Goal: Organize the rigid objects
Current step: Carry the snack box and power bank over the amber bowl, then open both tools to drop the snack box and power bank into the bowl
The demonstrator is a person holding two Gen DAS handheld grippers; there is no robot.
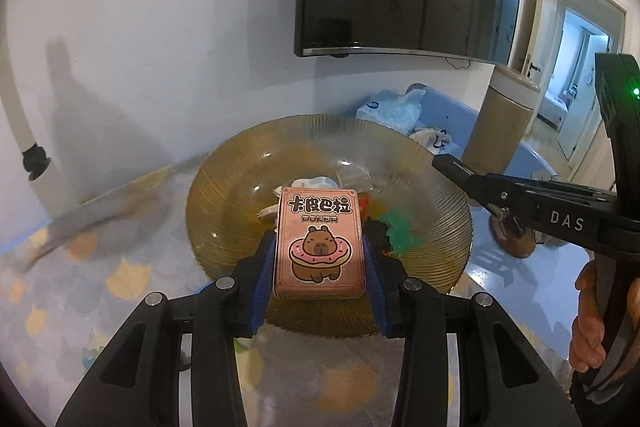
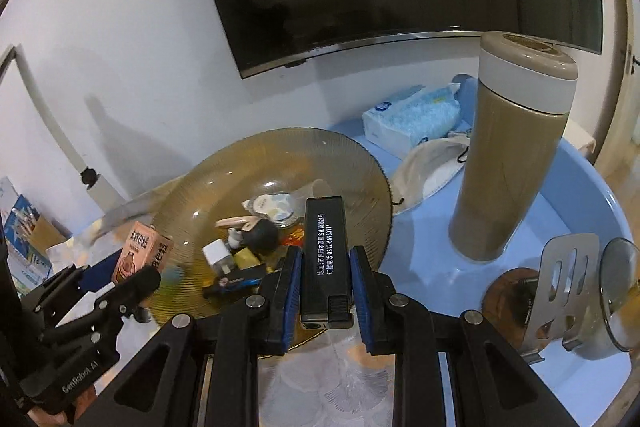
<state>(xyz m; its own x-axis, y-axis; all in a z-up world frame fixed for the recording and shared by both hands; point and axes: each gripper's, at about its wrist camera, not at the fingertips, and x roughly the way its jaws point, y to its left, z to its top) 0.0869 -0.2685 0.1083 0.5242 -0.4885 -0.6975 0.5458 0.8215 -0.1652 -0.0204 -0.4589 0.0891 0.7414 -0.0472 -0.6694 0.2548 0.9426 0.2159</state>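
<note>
The left gripper (image 1: 320, 259) pinches a pink card box (image 1: 320, 243) above the near side of the amber glass plate (image 1: 240, 163). The right gripper (image 2: 326, 267) pinches a black lighter (image 2: 325, 255) over the plate's near right edge.

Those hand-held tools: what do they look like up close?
Both tools, left and right, are matte black plastic with silver screws and blue ribbed finger pads. White lettering reads DAS on the right one and GenRobot.AI on the left; a green light glows on the right.

Card box (image 1: 320, 239) sits in the left tool (image 1: 320, 259) over the plate's (image 2: 248, 163) near rim; lighter (image 2: 325, 251) in the right tool (image 2: 325, 267); flask (image 2: 512, 163) stands right, tissue pack (image 2: 412, 119) behind.
</note>
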